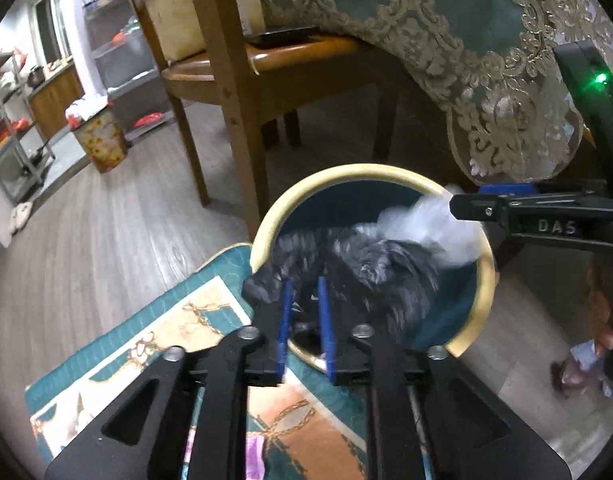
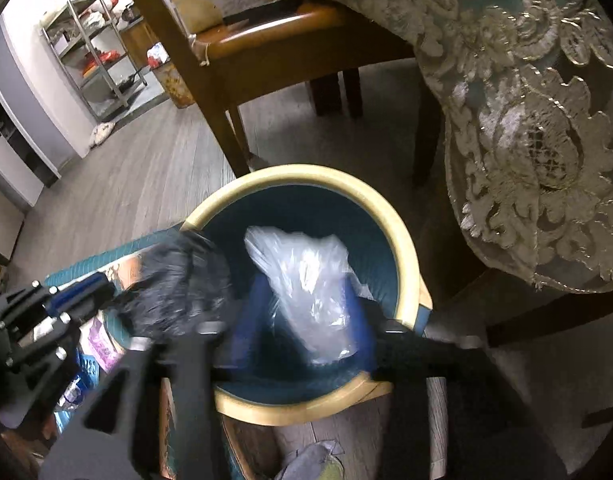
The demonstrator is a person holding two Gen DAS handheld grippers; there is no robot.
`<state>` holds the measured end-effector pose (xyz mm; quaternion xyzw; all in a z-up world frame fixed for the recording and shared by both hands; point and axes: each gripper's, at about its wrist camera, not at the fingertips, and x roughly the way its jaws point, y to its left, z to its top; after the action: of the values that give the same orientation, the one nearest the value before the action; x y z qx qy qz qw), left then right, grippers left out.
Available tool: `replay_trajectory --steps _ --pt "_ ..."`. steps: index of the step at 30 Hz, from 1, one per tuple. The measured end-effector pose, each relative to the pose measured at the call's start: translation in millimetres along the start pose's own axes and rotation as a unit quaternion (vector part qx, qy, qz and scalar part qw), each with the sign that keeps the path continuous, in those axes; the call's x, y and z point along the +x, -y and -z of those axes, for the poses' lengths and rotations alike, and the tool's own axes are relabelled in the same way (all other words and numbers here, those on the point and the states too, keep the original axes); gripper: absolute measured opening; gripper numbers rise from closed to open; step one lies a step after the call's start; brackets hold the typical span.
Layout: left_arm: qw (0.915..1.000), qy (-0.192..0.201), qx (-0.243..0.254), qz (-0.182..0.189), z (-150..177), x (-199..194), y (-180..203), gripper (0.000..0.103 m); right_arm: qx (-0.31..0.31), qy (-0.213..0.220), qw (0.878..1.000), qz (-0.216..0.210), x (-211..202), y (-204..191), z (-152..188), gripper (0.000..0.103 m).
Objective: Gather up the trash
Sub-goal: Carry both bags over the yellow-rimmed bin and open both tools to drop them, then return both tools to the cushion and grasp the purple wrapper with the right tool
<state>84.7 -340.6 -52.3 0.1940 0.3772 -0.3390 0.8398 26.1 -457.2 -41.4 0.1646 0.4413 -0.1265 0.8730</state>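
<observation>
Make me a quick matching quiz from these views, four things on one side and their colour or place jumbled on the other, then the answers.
Things:
1. bin rim
2. crumpled bag at the left gripper
3. plastic bag between the right gripper fingers
4. wooden chair

Descriptions:
A. black
B. clear, whitish
C. cream yellow
D. standing behind the bin

Pairs: 1-C, 2-A, 3-B, 4-D

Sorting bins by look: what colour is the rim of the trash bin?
Pale cream-yellow rim around a dark teal inside; clearest in the right wrist view.
</observation>
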Motion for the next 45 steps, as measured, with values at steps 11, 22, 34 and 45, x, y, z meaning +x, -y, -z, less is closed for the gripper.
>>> replay_trajectory --steps 11,22,34,45 --pt "0.9988 0.030 -0.035 -0.017 1 -32 -27 0.082 0.002 0.030 0.999 -0.018 -19 -11 -7 0.097" --pt "0.9965 0.050 -0.054 -0.040 22 -105 -60 0.091 -0.011 0.044 0.998 -0.039 -54 -59 4 0.097" --pt "0.9842 0.062 -0.125 -0.108 93 -193 -146 0.093 -0.064 0.037 0.995 -0.064 -66 -136 35 0.097" --pt "0.9661 0.028 -0.190 -0.173 171 -213 -227 0.094 -0.128 -0.004 0.988 -0.087 -25 -217 63 0.097"
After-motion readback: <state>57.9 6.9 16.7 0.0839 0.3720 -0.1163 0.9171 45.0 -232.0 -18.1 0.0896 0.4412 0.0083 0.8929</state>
